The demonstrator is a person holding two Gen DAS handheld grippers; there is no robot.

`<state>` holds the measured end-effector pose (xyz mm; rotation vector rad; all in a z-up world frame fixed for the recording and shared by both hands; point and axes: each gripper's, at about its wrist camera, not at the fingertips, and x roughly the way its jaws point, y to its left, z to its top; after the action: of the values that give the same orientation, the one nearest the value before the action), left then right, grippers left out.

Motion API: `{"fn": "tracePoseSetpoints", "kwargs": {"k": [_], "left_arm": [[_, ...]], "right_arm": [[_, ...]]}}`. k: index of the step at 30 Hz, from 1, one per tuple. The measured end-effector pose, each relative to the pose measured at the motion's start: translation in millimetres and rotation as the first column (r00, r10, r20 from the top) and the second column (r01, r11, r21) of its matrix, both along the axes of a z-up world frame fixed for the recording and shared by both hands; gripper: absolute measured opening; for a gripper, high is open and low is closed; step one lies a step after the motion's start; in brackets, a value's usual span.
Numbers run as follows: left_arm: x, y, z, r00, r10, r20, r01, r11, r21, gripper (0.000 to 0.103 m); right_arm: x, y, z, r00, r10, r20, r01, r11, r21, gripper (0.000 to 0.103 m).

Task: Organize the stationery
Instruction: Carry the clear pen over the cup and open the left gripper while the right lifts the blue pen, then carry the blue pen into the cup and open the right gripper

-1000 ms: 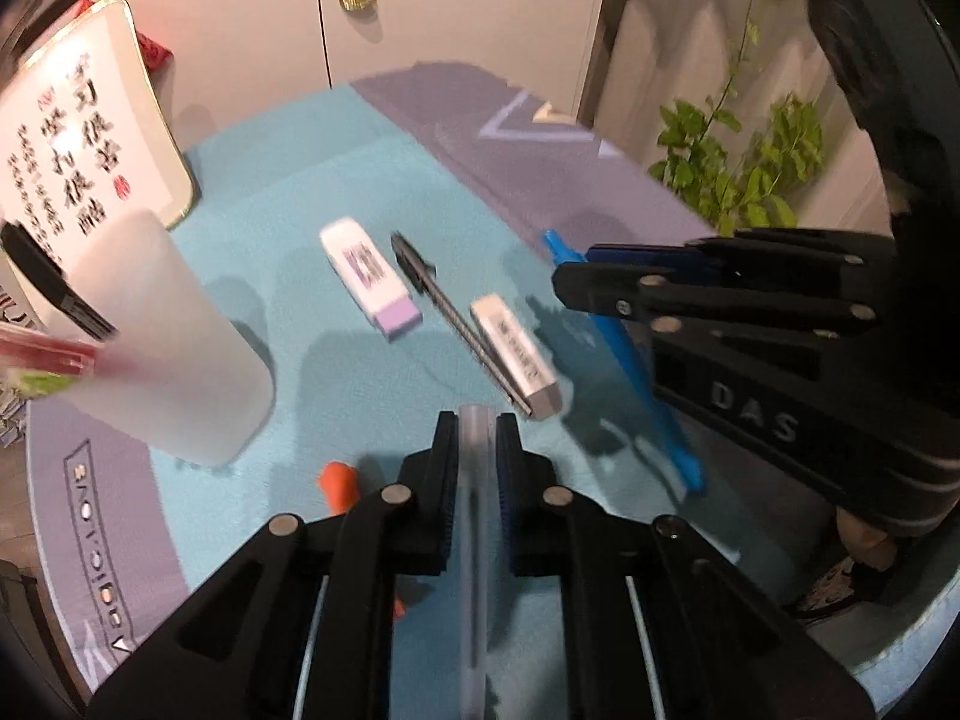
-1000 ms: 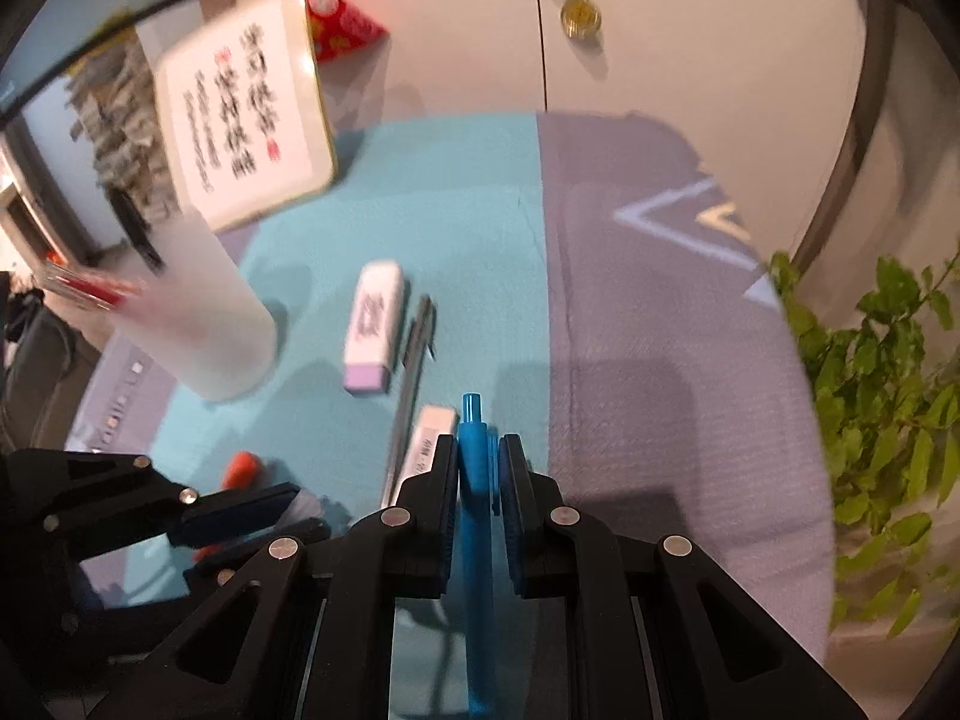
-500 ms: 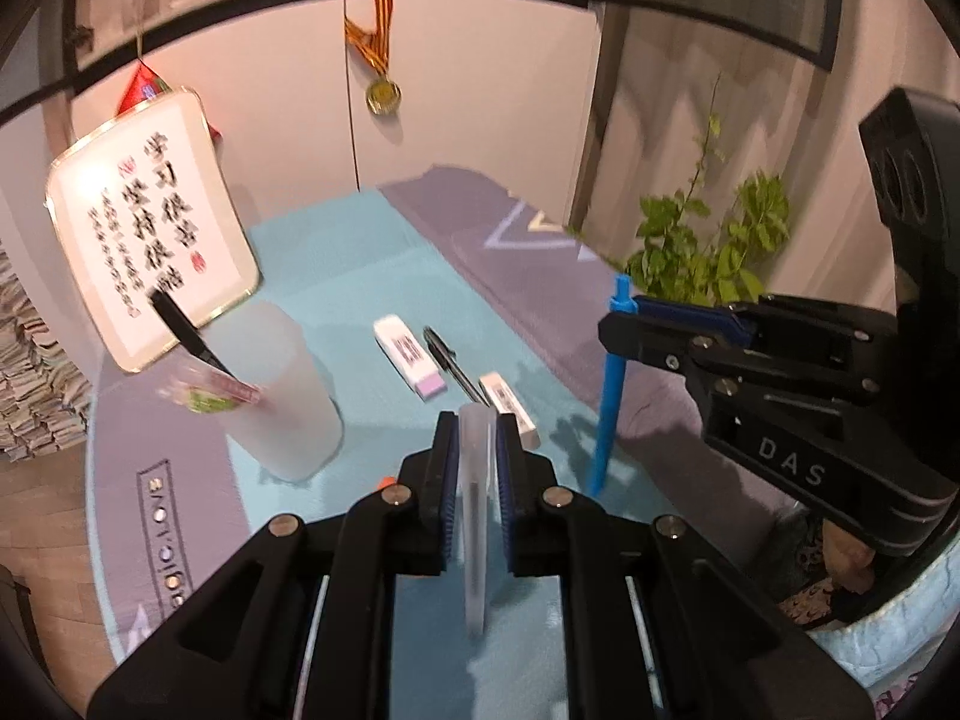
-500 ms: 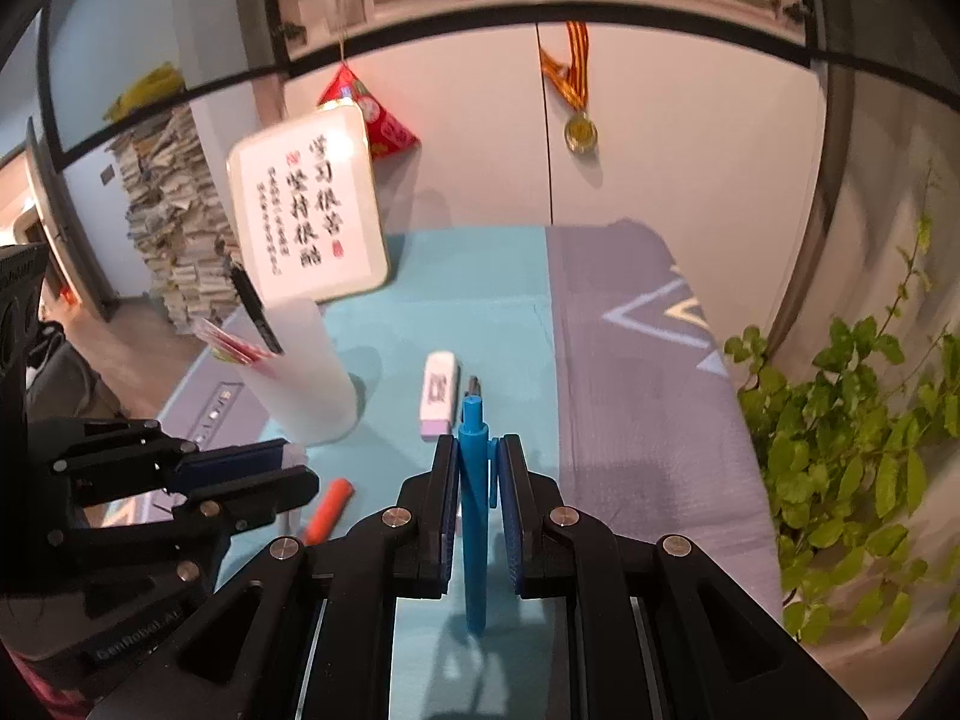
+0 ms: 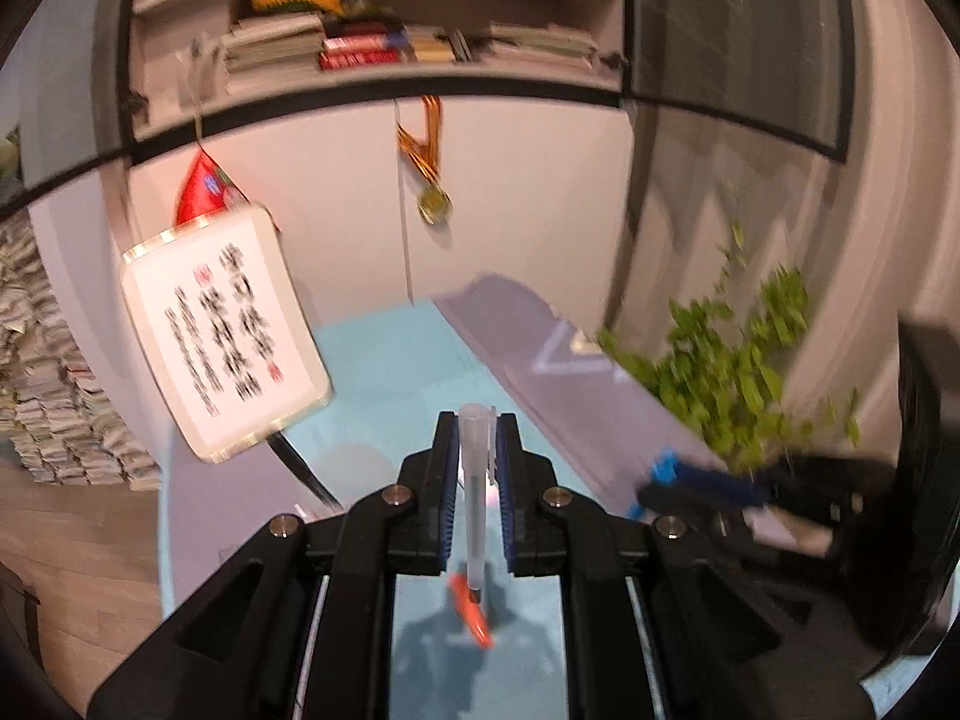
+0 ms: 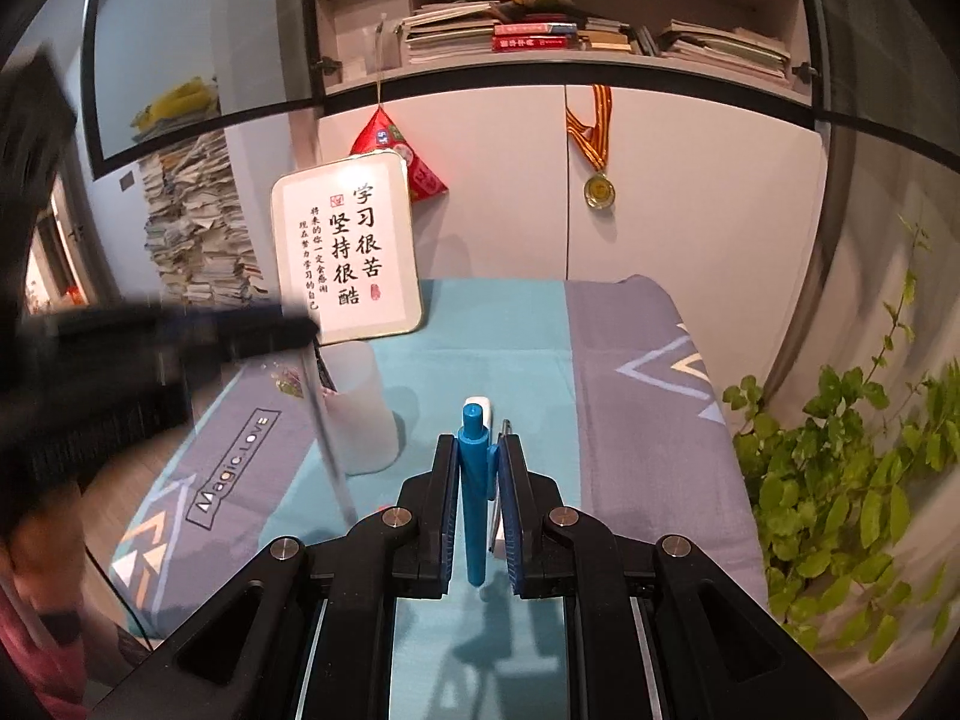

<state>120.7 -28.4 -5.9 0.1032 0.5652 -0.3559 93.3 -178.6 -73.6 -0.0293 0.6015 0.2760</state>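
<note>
Pens hang upright in both clamped grippers, a clear one in the left gripper (image 5: 474, 480) and a blue pen (image 6: 474, 498) in the right gripper (image 6: 477, 501), risking collision above the frosted cup (image 6: 360, 414) beyond.

Warm indoor light; left view motion-blurred; right view sharper; fisheye-bent edges.
</note>
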Motion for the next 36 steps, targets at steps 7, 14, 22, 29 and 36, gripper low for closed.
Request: {"fn": "tracePoseSetpoints", "kwargs": {"k": [7, 14, 22, 29, 36], "left_arm": [[16.5, 19.2, 26.3, 0.992, 0.09, 0.089, -0.088, 0.996, -0.029, 0.01], [36.9, 43.5, 8.9, 0.98, 0.177, 0.087, -0.176, 0.984, -0.02, 0.01], [49.6, 57.8, -29.6, 0.981, 0.192, -0.003, -0.192, 0.981, 0.003, 0.01], [46.2, 61.3, -52.0, 0.985, 0.165, -0.056, -0.165, 0.986, 0.015, 0.01], [36.2, 73.5, -65.1, 0.982, 0.167, -0.083, -0.168, 0.986, -0.002, 0.011]], "right_arm": [[3.0, -6.7, 1.3, 1.0, -0.022, 0.004, 0.022, 1.0, 0.013, 0.014], [7.7, -3.9, -1.2, 1.0, -0.023, -0.008, 0.023, 1.0, 0.009, 0.014], [12.0, 2.0, -0.1, 1.0, -0.022, -0.014, 0.022, 1.0, 0.001, 0.014], [15.5, 13.6, 3.4, 1.0, -0.016, -0.011, 0.016, 1.0, -0.008, 0.014], [17.1, 22.4, 19.1, 1.0, -0.01, 0.029, 0.01, 1.0, 0.014, 0.014]]}}
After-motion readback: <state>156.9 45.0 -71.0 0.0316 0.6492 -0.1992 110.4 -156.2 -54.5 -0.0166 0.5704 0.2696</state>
